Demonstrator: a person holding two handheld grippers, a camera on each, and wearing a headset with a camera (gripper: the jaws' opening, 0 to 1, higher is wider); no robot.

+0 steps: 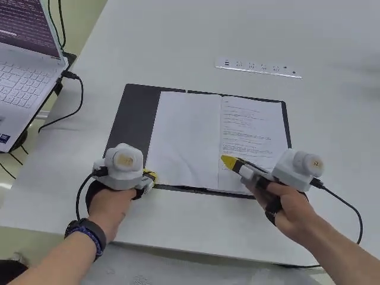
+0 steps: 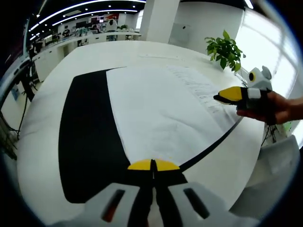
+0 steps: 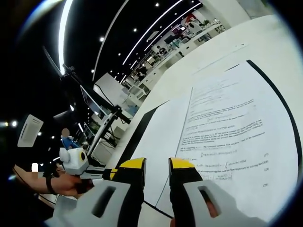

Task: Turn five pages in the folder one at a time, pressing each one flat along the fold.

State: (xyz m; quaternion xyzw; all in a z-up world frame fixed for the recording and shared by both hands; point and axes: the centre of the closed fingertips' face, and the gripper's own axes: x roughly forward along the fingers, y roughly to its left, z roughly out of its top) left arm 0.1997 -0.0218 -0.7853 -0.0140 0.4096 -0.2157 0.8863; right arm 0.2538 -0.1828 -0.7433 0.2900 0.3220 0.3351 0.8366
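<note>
Nearest the camera, the person's left hand (image 1: 110,205), with a dark watch (image 1: 88,230) on its wrist, and right hand (image 1: 291,208) each grip a white tool with yellow tips over a pale tabletop (image 1: 237,35).

The left tool (image 1: 148,176) sits at the near left corner of the paper. In the left gripper view its two yellow tips are pressed together right at the near edge of the sheet. Whether they pinch that edge cannot be told.

The right tool (image 1: 228,161) points left and rests low over the near end of the fold. In the right gripper view its jaws stand a little apart with nothing between them, and printed text lies just beyond.

The black folder (image 1: 133,119) lies open and flat in the middle of the tabletop. A blank page (image 1: 184,139) covers the centre, a printed page (image 1: 252,133) lies to its right, and bare black cover shows at the left.

A laptop (image 1: 24,65) stands open at the far left with a black cable (image 1: 74,104) trailing beside it. A white power strip (image 1: 258,67) lies beyond the folder. A potted plant (image 2: 226,49) stands past the tabletop's edge.
</note>
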